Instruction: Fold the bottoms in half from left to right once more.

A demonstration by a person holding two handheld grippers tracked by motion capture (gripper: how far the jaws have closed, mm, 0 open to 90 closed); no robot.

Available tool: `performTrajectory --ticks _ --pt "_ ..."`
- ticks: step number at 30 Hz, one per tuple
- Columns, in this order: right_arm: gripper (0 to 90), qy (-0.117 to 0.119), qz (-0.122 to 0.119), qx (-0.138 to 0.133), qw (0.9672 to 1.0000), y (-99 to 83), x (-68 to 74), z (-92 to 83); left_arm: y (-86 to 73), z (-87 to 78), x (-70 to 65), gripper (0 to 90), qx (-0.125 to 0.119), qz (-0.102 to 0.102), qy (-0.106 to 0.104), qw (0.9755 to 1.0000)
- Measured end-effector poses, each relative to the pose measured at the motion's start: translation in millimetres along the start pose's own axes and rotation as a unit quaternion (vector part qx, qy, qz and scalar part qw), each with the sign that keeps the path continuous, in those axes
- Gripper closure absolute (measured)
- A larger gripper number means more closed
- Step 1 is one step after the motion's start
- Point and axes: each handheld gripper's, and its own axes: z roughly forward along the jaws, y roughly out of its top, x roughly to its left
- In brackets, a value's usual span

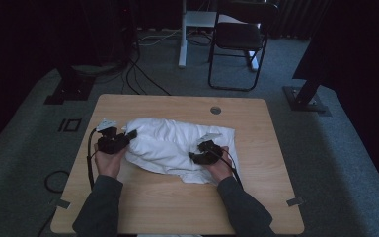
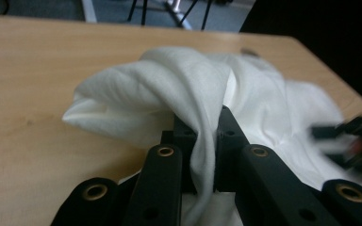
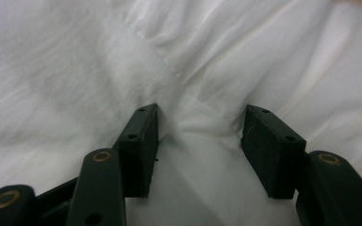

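Observation:
A crumpled white cloth (image 1: pixel 177 143) lies heaped across the middle of the wooden table (image 1: pixel 177 207). My left gripper (image 1: pixel 131 134) is at the cloth's left end. In the left gripper view it (image 2: pixel 205 129) is shut on a raised fold of the cloth (image 2: pixel 169 89), which drapes down between the jaws. My right gripper (image 1: pixel 193 157) rests at the cloth's front right. In the right gripper view it (image 3: pixel 200 127) is open, jaws well apart, with a low ridge of cloth (image 3: pixel 217 56) lying between them, not pinched.
A round cable hole (image 1: pixel 215 110) sits near the table's far edge. Bare wood lies in front of the cloth and at the far left. A black chair (image 1: pixel 239 34) and stand legs are on the carpet beyond the table.

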Motion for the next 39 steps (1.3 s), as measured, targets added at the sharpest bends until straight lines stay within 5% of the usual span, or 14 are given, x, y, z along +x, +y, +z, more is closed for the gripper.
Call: performTrajectory --ticks 12,21,24,27,28,31,32,35,36,39 --pt "46.0 -0.003 -0.004 0.003 1.0 6.8 21.4 18.8 35.2 0.9 -34.6 83.8 -0.027 0.043 -0.029 0.9983" --pt "46.2 0.005 -0.004 -0.023 0.9997 18.9 59.8 42.0 46.0 8.8 -63.9 83.8 -0.03 0.064 -0.068 0.9952" --pt "45.7 0.032 -0.011 -0.037 0.9988 22.0 76.0 49.1 43.1 14.8 -69.6 83.8 -0.02 0.075 -0.067 0.9947" --pt "41.5 0.067 -0.015 -0.036 0.997 22.9 75.3 44.7 40.9 15.3 -67.9 83.8 -0.016 0.078 -0.066 0.9946" --pt "36.4 0.078 -0.017 -0.045 0.9958 23.3 71.9 30.7 38.5 14.3 -64.2 83.7 -0.017 0.076 -0.066 0.9948" --pt "35.0 0.076 -0.023 -0.078 0.9937 20.3 64.5 7.5 36.1 13.3 -60.8 83.8 -0.017 0.07 -0.068 0.9951" --pt "35.0 0.034 -0.023 -0.084 0.9956 14.1 54.7 -8.6 34.1 13.3 -59.7 83.7 -0.018 0.067 -0.074 0.9949" --pt "34.1 0.015 -0.016 -0.059 0.998 4.3 46.3 -8.3 32.6 14.3 -63.2 83.8 -0.017 0.069 -0.077 0.9945" --pt "34.2 0.012 -0.018 -0.03 0.9993 -6.0 43.8 3.5 31.5 16.0 -69.4 83.8 -0.016 0.075 -0.086 0.9934" --pt "34.4 0.018 -0.009 -0.022 0.9995 -11.6 44.9 15.3 30.8 18.6 -77.3 83.7 -0.013 0.089 -0.093 0.9916"
